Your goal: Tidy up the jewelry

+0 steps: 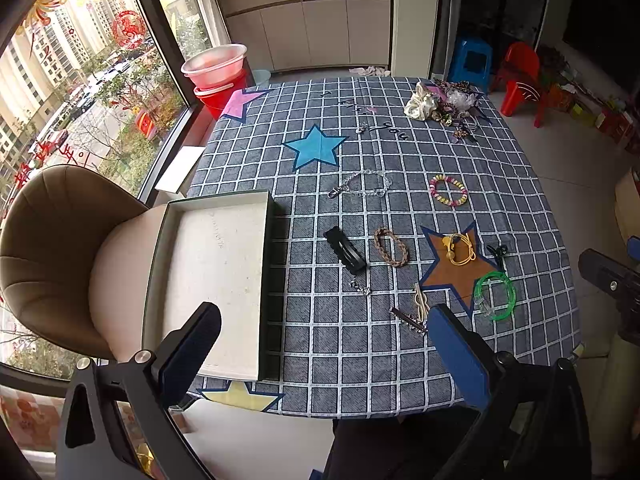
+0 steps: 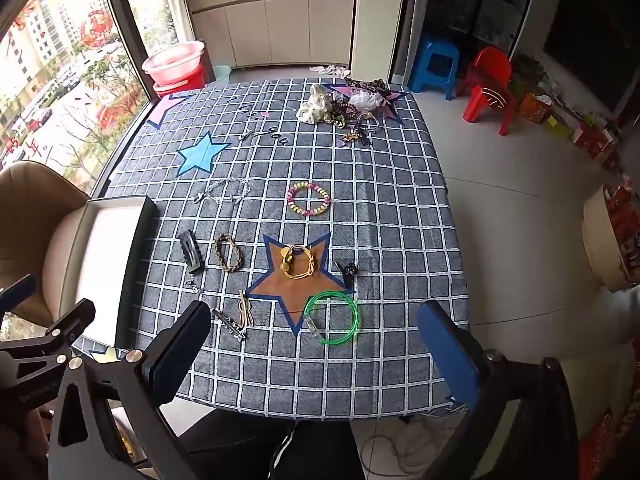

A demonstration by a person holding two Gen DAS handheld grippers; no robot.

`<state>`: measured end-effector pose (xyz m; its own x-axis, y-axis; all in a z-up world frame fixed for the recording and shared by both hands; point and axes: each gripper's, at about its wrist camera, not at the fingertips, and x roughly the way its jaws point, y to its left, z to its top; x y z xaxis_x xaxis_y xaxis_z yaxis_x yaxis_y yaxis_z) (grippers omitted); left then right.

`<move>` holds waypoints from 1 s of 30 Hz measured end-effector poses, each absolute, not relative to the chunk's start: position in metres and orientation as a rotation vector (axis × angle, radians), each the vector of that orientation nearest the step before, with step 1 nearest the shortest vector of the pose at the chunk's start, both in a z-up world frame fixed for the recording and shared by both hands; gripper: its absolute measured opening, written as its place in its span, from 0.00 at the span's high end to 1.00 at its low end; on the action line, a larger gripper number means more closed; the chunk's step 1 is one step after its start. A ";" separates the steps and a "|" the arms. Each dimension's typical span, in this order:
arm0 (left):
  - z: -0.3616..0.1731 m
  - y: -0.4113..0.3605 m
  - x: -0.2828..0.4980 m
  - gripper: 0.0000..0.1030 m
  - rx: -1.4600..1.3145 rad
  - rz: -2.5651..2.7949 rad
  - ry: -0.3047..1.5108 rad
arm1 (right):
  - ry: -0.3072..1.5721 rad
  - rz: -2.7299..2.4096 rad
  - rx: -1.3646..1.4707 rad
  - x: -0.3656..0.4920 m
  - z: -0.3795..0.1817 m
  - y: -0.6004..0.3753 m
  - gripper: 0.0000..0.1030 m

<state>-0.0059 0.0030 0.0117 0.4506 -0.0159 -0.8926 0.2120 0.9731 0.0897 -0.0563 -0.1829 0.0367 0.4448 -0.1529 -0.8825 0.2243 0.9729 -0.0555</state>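
Daylit window, white cabinets, tiled floor

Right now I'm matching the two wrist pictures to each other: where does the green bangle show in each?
Left wrist view: the green bangle lies at lower right, just right of the brown star's lower-right point.
Right wrist view: the green bangle lies at lower centre, overlapping the star's bottom edge.
Shared landmark: the brown star holding the yellow hair tie.

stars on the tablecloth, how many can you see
5: pink star far left corner, blue star, brown star, yellow star near edge, purple star under the far pile. More may be hidden.
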 end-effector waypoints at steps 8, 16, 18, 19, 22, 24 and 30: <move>0.012 0.003 -0.006 0.00 0.198 -0.143 1.096 | 1.086 -0.233 0.074 -0.056 0.037 -0.182 0.00; 0.012 0.003 -0.005 0.00 0.196 -0.138 1.100 | 1.090 -0.232 0.072 -0.055 0.037 -0.181 0.00; 0.012 0.003 -0.005 0.00 0.195 -0.137 1.100 | 1.092 -0.231 0.071 -0.054 0.037 -0.181 0.00; 0.012 0.003 -0.004 0.00 0.195 -0.137 1.101 | 1.093 -0.231 0.071 -0.053 0.037 -0.181 0.00; 0.011 0.003 -0.005 0.00 0.196 -0.138 1.101 | 1.091 -0.230 0.071 -0.054 0.037 -0.181 0.00; 0.011 0.003 -0.004 0.00 0.196 -0.138 1.101 | 1.092 -0.231 0.071 -0.053 0.037 -0.181 0.00; 0.009 0.003 -0.003 0.00 0.197 -0.139 1.102 | 1.094 -0.230 0.073 -0.052 0.036 -0.182 0.00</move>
